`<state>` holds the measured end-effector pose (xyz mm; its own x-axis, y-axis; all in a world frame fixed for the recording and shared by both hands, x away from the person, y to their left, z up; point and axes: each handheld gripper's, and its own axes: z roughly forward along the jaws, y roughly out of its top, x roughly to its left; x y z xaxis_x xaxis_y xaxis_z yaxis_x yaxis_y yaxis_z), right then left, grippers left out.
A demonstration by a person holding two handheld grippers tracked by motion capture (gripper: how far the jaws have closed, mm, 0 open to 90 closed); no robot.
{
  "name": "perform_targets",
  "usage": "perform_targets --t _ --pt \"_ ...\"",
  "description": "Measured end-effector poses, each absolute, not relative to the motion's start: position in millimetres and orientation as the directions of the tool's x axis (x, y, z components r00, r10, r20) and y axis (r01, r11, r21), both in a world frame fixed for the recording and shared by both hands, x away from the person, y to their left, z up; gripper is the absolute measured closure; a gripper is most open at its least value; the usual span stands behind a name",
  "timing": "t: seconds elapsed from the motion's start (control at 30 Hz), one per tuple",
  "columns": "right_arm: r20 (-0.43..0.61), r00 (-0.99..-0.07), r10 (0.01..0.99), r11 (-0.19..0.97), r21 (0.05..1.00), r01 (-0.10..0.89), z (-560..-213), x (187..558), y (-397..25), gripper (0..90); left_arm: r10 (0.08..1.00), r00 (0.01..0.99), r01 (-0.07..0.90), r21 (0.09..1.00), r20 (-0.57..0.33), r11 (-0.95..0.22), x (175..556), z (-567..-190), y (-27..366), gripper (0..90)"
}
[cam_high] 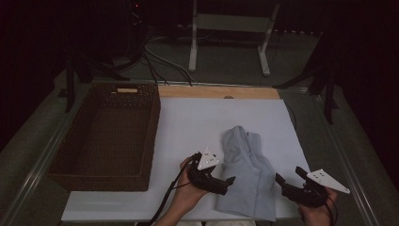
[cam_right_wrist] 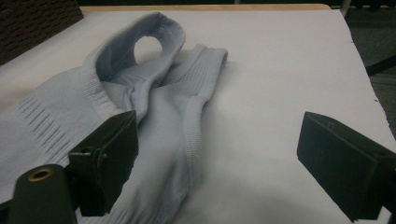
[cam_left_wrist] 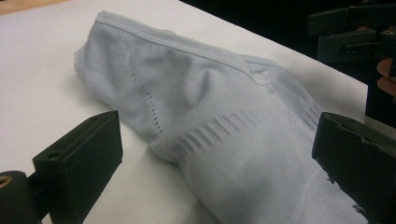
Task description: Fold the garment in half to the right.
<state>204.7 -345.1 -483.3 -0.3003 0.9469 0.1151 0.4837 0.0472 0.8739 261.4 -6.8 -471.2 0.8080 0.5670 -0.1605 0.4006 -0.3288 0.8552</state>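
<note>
A pale blue knitted garment point(cam_high: 247, 174) lies crumpled on the white sheet point(cam_high: 197, 122) near the front edge, right of centre. My left gripper point(cam_high: 225, 181) is at its left side, open, and the cloth point(cam_left_wrist: 210, 93) lies ahead between the spread jaws without being pinched. On the garment's right is my right gripper point(cam_high: 289, 175), also open. Its left jaw stands over the ribbed hem point(cam_right_wrist: 154, 107) and its right jaw over bare sheet. A looped opening of the garment point(cam_right_wrist: 149, 46) stands up at its far end. The right gripper point(cam_left_wrist: 345, 32) shows dark at the upper right of the left gripper view.
A dark wicker basket point(cam_high: 151, 136) with nothing inside stands on the left of the sheet. A wooden strip point(cam_high: 216, 92) runs along the sheet's far edge. Beyond the table are cables point(cam_high: 160, 61) and a white frame stand point(cam_high: 230, 23).
</note>
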Motion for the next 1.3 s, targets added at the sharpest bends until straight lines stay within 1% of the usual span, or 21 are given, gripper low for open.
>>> perform_targets --t 0.27,0.77,0.9,1.3 --pt "0.12 -0.316 0.941 0.053 0.871 0.488 -481.7 205.7 -339.4 13.3 0.582 0.797 0.394 0.868 -0.16 -0.301 259.9 -470.7 5.4 3.4" --pt "0.12 -0.342 0.932 0.07 0.866 0.495 -470.7 213.8 -324.0 15.9 0.589 0.793 0.393 0.869 -0.155 -0.301 255.4 -468.1 12.3 3.5" --pt "0.12 -0.357 0.926 0.085 0.857 0.509 -471.2 218.3 -315.1 19.2 0.587 0.795 0.389 0.871 -0.153 -0.3 253.8 -467.5 11.9 3.5" --pt "0.11 -0.383 0.917 0.125 0.834 0.538 -476.3 224.7 -298.5 25.2 0.591 0.793 0.387 0.87 -0.145 -0.305 252.9 -467.7 11.3 3.4"
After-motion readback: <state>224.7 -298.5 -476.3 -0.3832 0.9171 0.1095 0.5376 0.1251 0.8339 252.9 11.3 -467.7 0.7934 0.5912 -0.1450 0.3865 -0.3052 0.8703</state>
